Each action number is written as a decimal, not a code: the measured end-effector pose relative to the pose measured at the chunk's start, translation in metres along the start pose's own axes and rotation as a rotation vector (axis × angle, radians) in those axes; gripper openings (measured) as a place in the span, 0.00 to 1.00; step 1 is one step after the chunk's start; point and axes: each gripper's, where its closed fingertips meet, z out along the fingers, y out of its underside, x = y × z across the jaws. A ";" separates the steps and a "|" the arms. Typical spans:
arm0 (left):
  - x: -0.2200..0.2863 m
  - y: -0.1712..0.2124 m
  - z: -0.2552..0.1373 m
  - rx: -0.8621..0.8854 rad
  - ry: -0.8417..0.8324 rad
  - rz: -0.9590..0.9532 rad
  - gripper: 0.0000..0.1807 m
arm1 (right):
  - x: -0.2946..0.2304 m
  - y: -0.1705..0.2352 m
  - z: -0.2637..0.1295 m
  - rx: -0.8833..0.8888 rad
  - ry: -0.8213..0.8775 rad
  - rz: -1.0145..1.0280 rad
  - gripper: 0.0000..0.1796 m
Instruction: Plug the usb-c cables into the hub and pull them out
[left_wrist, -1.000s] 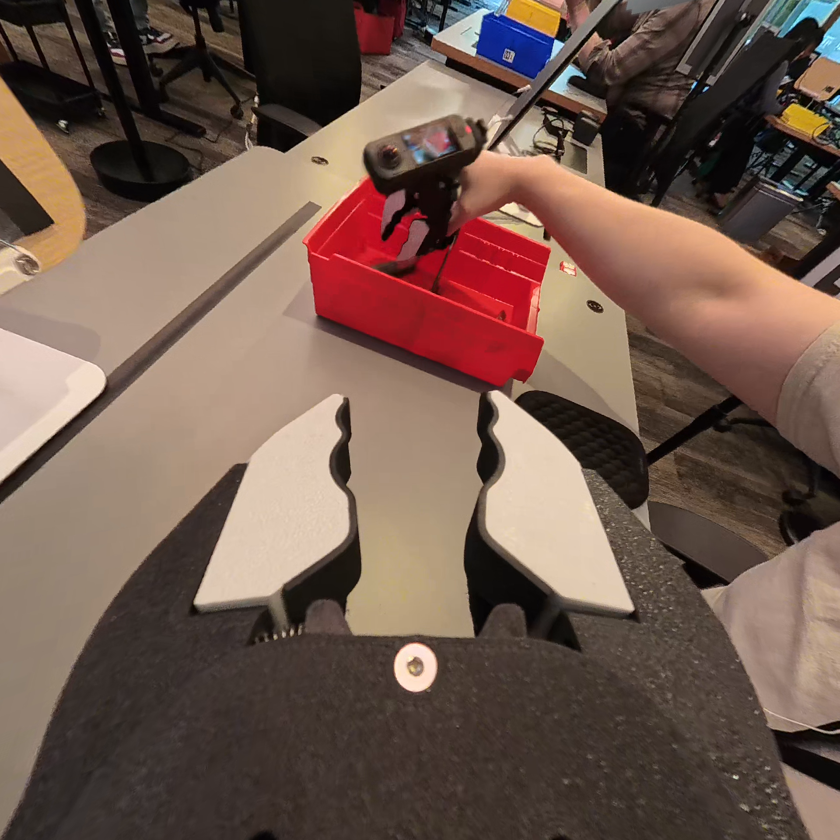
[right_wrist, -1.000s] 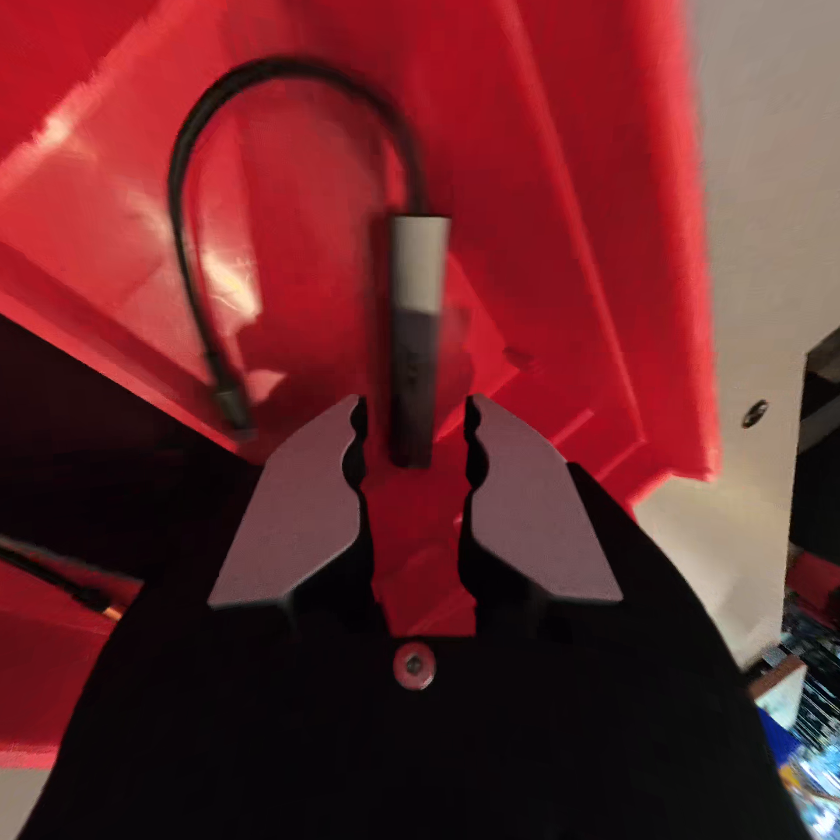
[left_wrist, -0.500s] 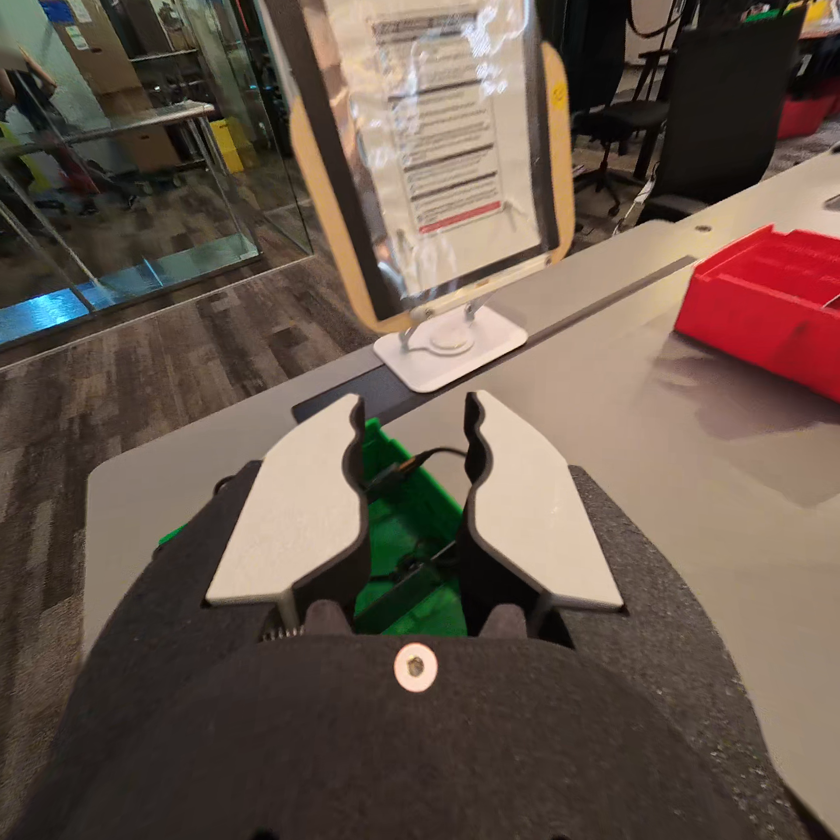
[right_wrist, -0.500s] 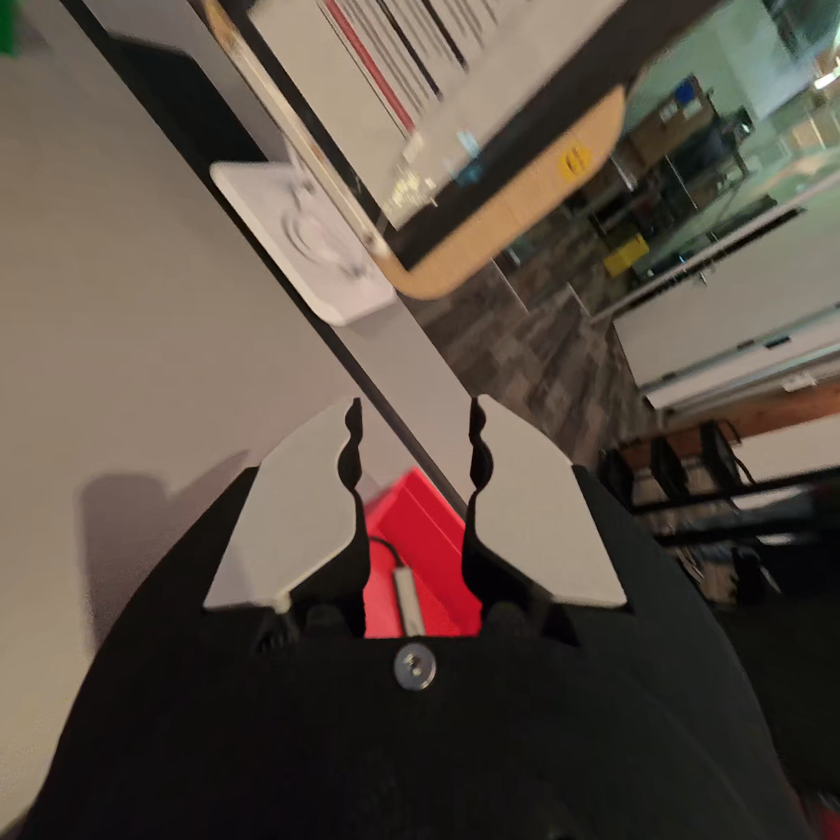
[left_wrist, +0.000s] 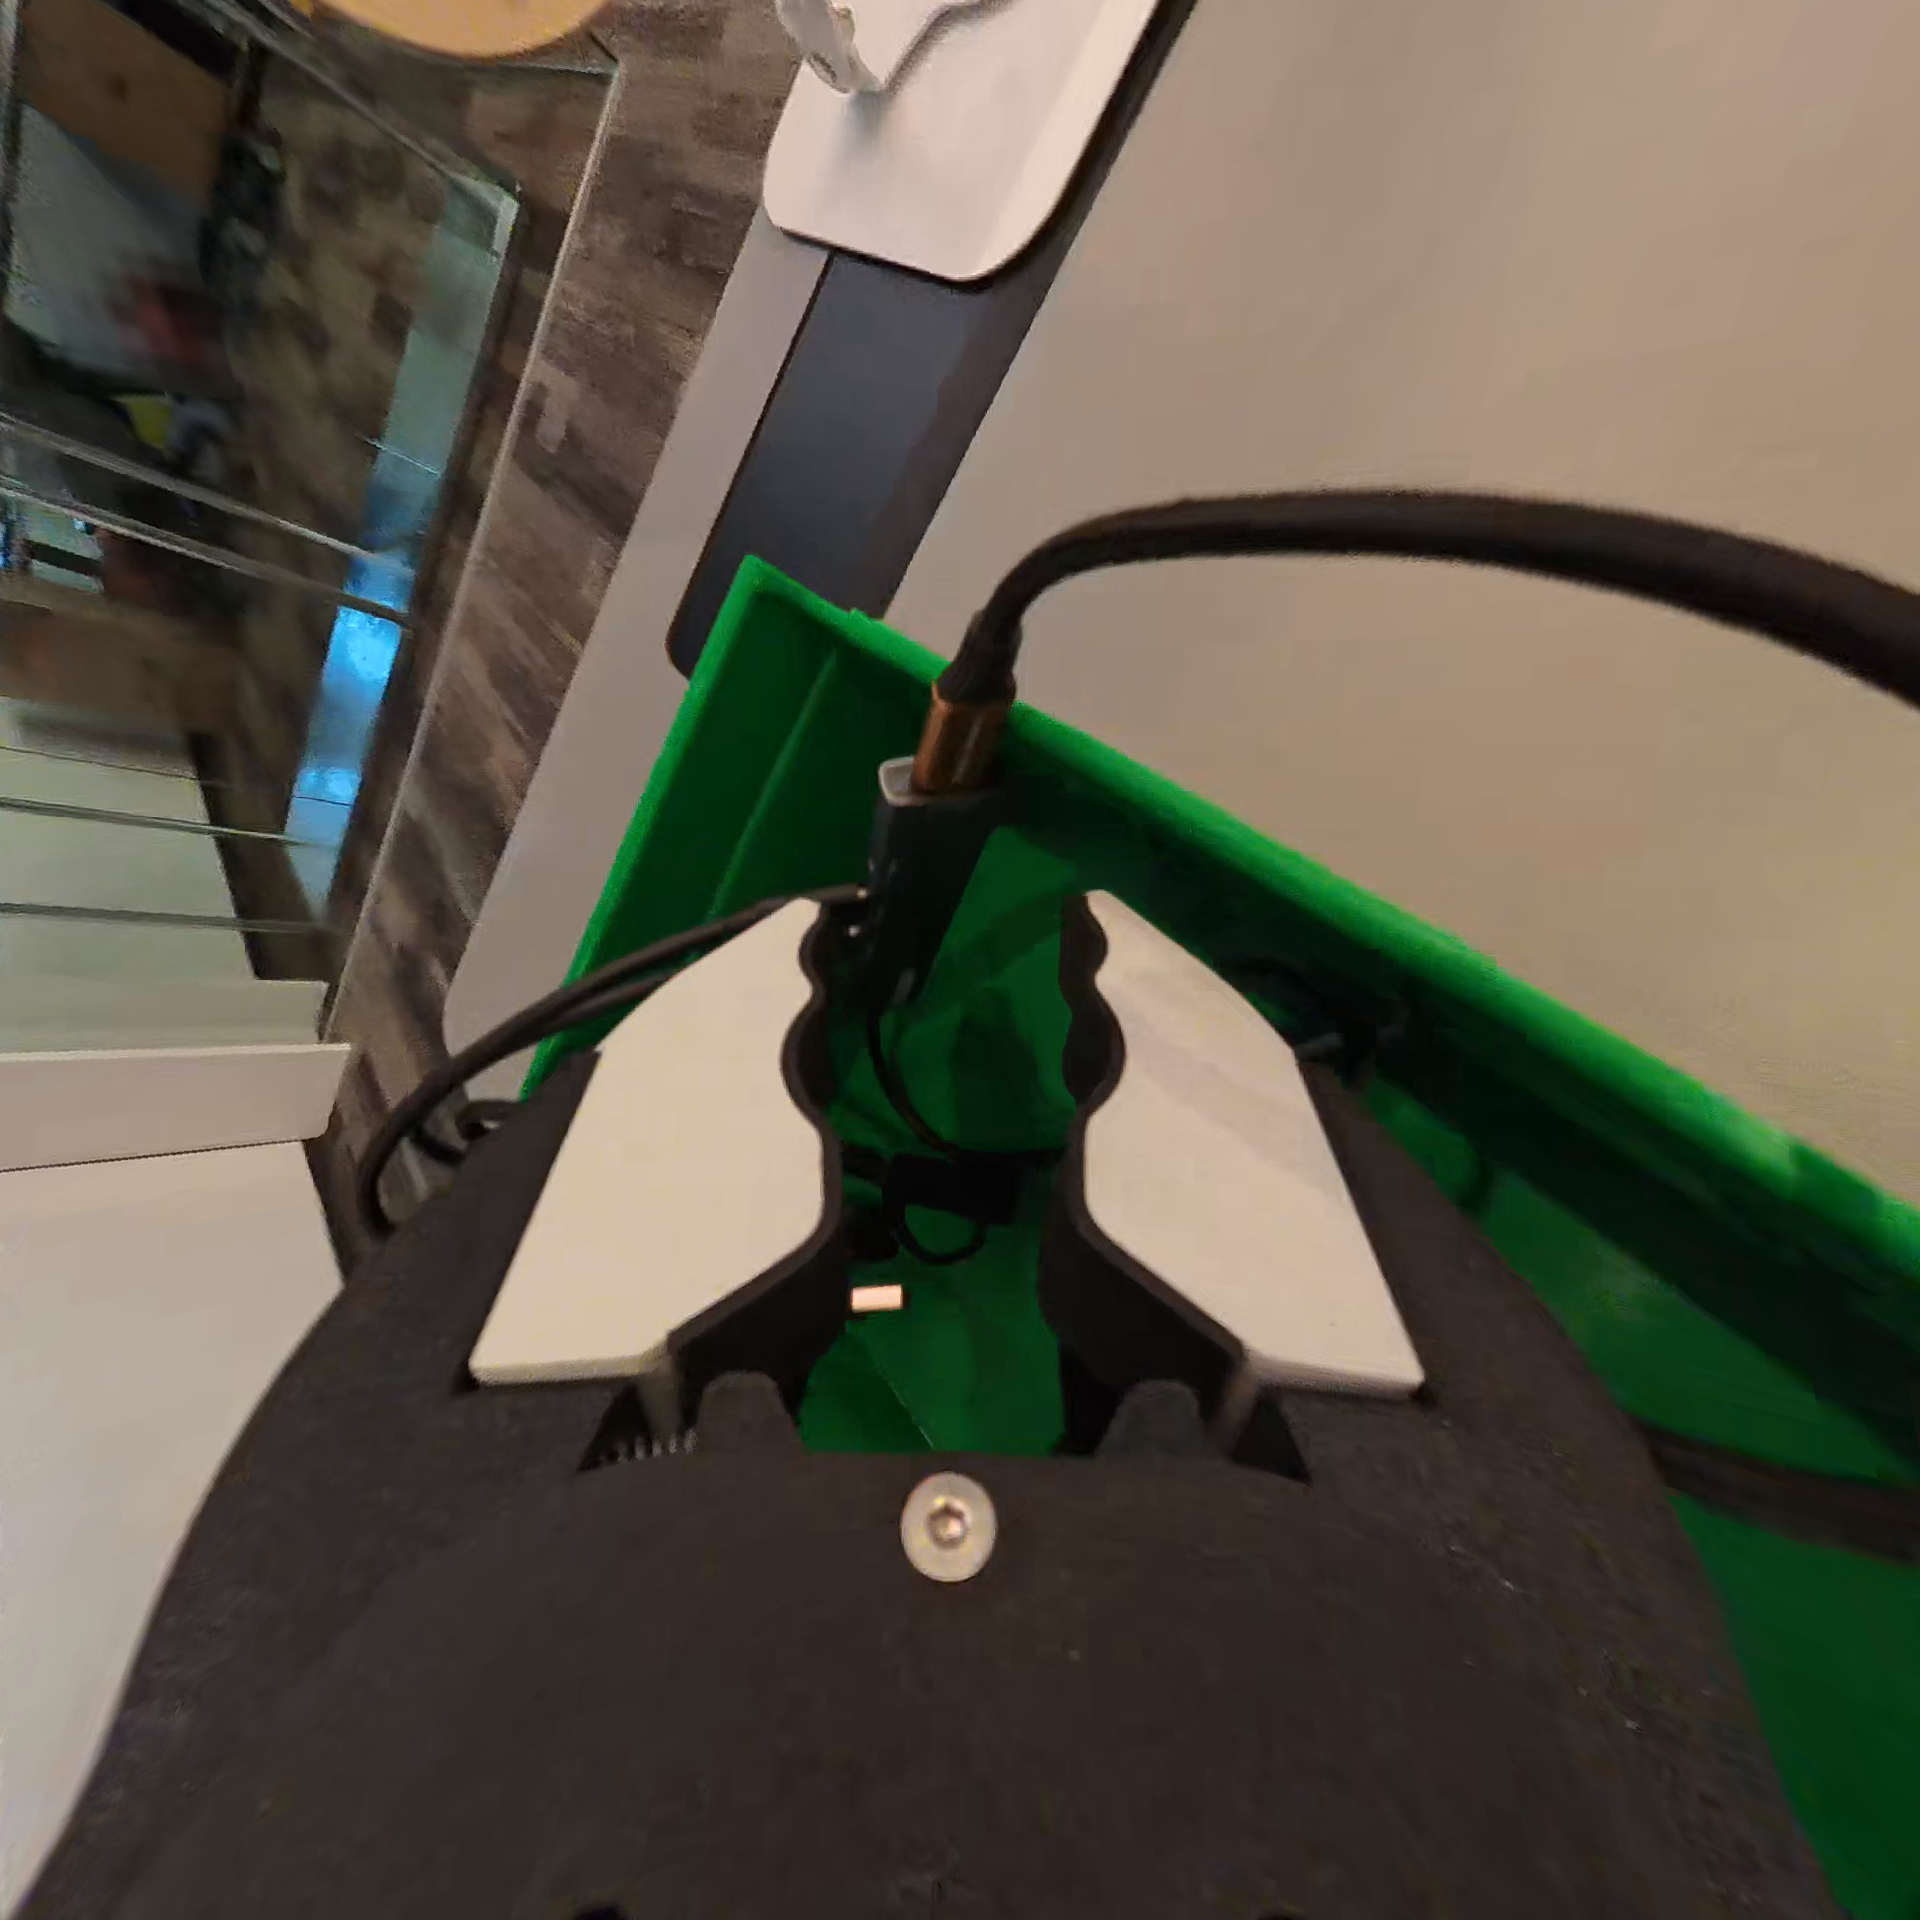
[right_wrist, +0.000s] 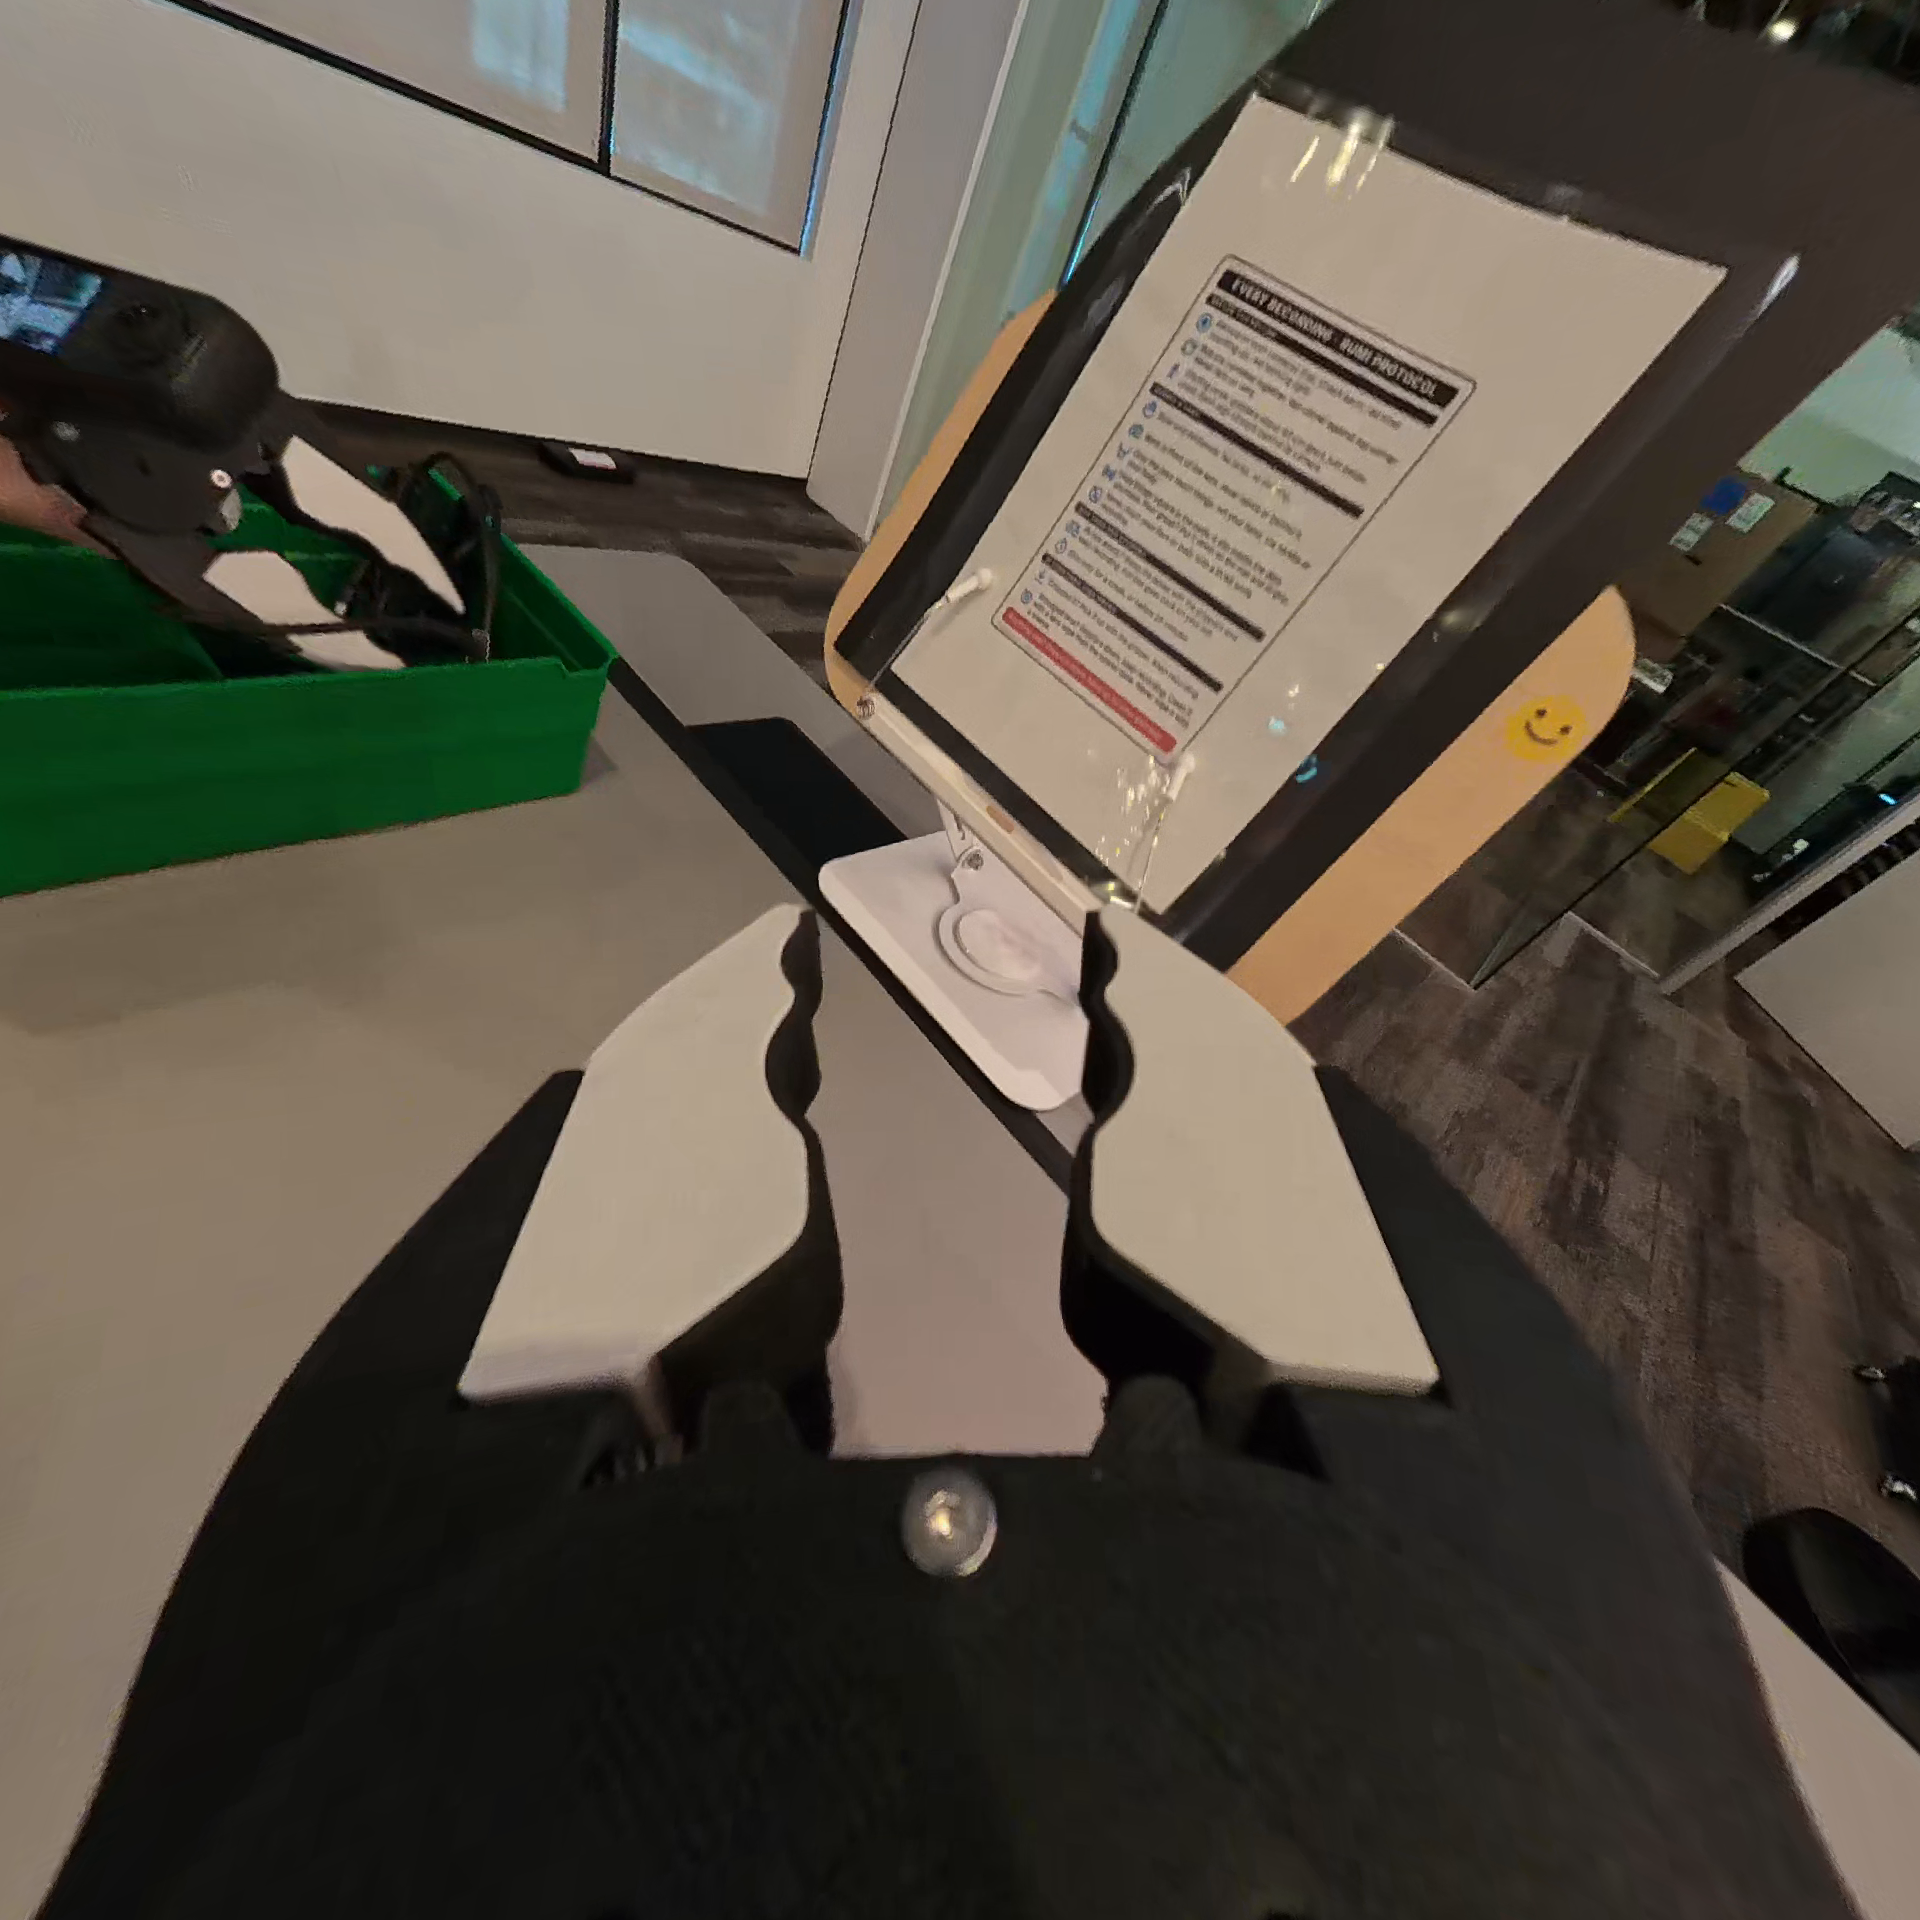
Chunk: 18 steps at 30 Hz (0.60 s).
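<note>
Hovering parted over the green bin, left gripper nears the hub — light, rigid; grip its flat sides. Right gripper empty, released.

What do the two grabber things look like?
Both match: the left gripper and right gripper have a rough black body, two flat pale grey jaws with wavy black inner edges, and a silver screw in the middle. The left one carries a small black camera.

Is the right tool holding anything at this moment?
No. The right tool is open over the grey table, with only bare tabletop visible between its fingers.
</note>
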 end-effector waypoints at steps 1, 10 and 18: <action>0.000 -0.003 0.005 -0.002 -0.006 0.001 0.25 | 0.002 0.006 -0.002 -0.012 0.000 0.004 0.27; -0.007 -0.007 0.040 -0.057 0.019 0.182 0.17 | 0.018 0.025 -0.016 -0.037 0.000 0.053 0.27; -0.029 -0.021 0.013 0.034 -0.014 0.034 0.12 | 0.016 0.024 -0.016 -0.015 -0.028 0.063 0.26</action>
